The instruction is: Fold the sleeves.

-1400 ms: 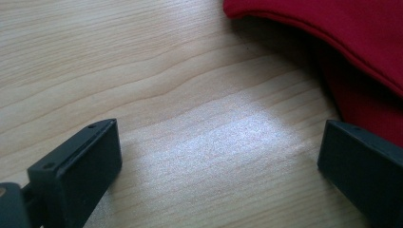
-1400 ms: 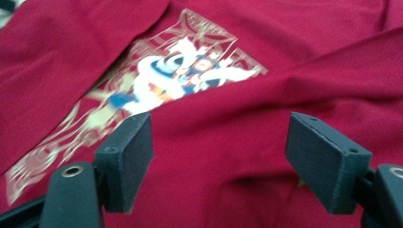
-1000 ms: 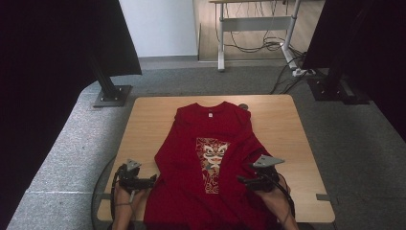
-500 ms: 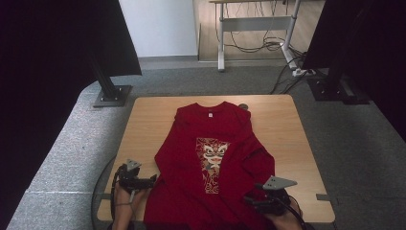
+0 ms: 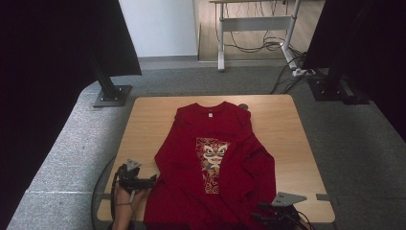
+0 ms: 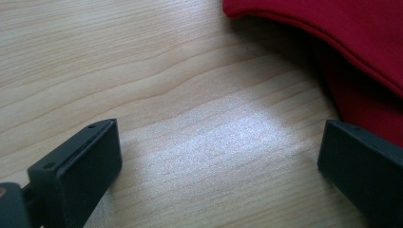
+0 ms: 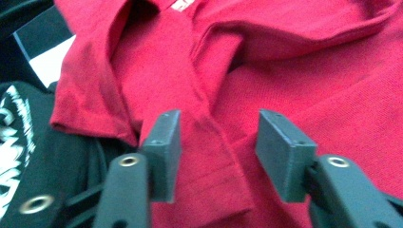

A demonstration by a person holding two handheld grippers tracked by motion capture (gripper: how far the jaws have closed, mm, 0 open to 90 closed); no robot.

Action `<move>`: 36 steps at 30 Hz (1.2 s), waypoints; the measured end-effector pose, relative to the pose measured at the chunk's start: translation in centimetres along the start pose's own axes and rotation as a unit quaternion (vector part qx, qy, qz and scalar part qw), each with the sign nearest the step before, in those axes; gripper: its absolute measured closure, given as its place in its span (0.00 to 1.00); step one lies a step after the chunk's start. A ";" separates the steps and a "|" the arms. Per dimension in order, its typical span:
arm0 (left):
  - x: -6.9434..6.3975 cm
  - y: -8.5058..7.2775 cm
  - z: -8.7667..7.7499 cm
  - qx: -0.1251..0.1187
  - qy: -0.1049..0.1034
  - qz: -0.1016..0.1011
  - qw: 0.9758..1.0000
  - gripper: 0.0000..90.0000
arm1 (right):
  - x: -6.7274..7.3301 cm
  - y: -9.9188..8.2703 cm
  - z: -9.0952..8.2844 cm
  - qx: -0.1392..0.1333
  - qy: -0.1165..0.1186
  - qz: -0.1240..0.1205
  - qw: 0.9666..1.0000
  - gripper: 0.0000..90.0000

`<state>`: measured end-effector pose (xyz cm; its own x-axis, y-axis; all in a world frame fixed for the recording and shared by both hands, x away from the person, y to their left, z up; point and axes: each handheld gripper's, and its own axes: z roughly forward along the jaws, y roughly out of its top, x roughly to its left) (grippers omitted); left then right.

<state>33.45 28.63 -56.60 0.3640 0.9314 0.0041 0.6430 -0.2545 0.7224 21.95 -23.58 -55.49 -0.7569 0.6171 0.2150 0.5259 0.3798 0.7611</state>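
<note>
Two grippers work at the near edge of a tabletop (image 5: 143,120) where a red T-shirt (image 5: 210,167) lies flat, collar toward the far edge.

Left gripper (image 5: 143,182) rests just beside the shirt's left side edge, fingers (image 6: 76,166) spread wide over bare wood, likely waiting to pinch that edge. Right gripper (image 5: 268,218) sits at the near right corner over the hem; its fingers (image 7: 164,152) have just been closing, a fold of red cloth between them, not yet pinched.

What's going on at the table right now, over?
Left gripper open on bare table beside the red T-shirt. Right gripper over a shirt fold at the near edge, jaws just closing, gap remaining. Nothing in the way.
</note>
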 end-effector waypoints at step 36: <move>0.0 0.0 0.0 0.000 0.000 0.000 1.000 0.01 | 1.6 5.3 4.3 -0.005 -0.021 -0.096 0.995 0.52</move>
<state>33.45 28.63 -56.59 0.3643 0.9313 0.0043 0.6433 -0.2549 0.7220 25.20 -17.62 -53.78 -0.8262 0.5619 0.0401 0.3691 0.4861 0.7921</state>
